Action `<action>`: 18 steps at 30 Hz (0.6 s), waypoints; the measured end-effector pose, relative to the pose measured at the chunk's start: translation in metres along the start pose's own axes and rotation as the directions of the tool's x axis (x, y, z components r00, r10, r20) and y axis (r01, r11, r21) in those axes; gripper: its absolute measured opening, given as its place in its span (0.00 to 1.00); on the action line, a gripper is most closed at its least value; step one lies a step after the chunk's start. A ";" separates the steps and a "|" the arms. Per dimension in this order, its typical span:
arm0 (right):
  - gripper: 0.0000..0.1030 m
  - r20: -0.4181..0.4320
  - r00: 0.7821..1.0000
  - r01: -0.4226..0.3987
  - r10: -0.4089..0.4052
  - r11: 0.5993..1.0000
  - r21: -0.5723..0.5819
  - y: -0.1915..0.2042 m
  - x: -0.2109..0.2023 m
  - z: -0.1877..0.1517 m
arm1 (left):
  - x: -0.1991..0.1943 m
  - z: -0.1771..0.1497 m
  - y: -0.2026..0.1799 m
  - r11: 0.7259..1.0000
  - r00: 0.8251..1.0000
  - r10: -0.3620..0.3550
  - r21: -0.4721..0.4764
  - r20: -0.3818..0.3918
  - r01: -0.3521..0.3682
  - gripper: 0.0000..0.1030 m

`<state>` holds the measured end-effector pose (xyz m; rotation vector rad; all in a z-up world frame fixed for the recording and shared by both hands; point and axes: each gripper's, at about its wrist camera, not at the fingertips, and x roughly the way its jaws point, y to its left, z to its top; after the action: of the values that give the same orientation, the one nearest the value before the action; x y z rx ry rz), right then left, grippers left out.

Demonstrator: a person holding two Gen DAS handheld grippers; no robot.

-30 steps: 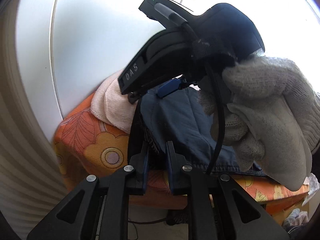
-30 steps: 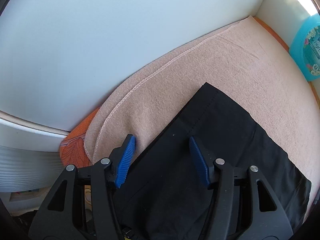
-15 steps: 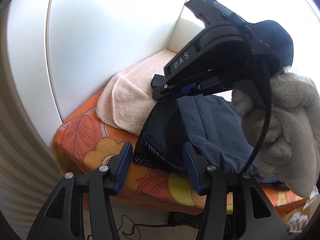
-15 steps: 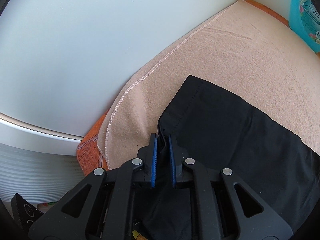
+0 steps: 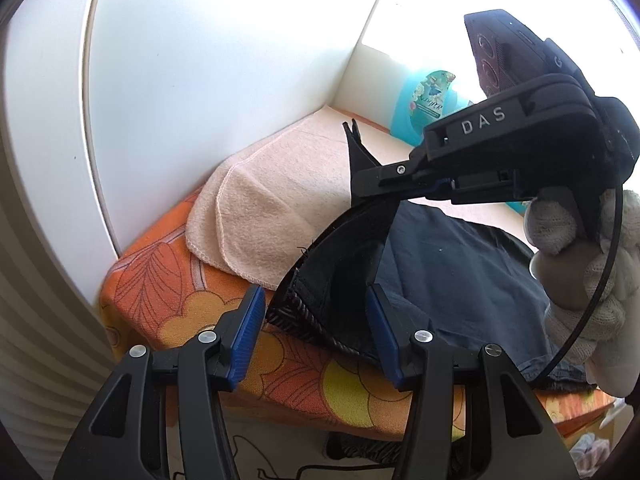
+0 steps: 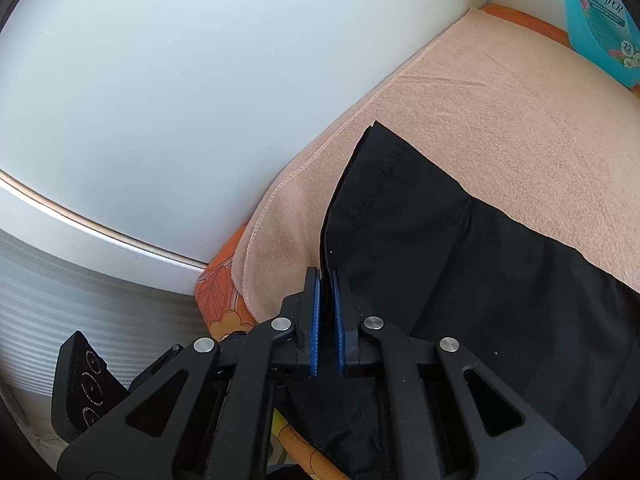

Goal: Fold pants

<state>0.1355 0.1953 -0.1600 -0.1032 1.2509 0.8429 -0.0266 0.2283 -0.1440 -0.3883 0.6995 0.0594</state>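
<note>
**One corner of the pants now pinched and lifted**

One hem corner of the dark pants (image 6: 460,264) has gone from lying flat to being raised: a second ago our right gripper (image 6: 325,320) stood apart over the cloth, and now its blue pads are together with the fabric edge clamped between them, pulling it up off the peach towel (image 6: 500,120). The rest of the pants lies spread on that towel, on the orange floral worktop (image 5: 168,280).

Our left gripper (image 5: 316,336) has gone the other way. It was nearly closed a second ago; now its jaws stand wide apart and hold nothing, hovering near the waistband end (image 5: 316,300) at the worktop's front edge. We see the right gripper (image 5: 404,182) from this side too, with the gloved right hand (image 5: 576,264) on its handle and a black tip of cloth above it.

We judge a fold is starting, with the left side not yet gripped. A turquoise bottle (image 6: 600,20) stands in the far corner.
</note>
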 end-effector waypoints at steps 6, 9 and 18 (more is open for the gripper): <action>0.06 0.052 0.999 -0.008 0.008 1.000 0.004 -0.015 -0.029 -0.017 | -0.002 0.010 -0.017 0.996 1.000 -0.020 0.091 0.018 0.019 0.63; 0.06 0.087 0.996 -0.012 0.010 1.000 0.023 -0.031 -0.046 -0.018 | 0.001 0.014 -0.023 0.996 1.000 -0.013 0.094 0.005 0.013 0.63; 0.06 0.151 0.988 -0.024 0.013 0.997 0.072 -0.062 -0.086 -0.033 | 0.015 0.014 -0.059 0.988 0.992 -0.124 0.094 0.000 0.123 0.61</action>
<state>0.1416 0.0916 -0.1203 0.0310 1.1411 0.8052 0.0038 0.1777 -0.1244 -0.3407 0.6684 -0.0891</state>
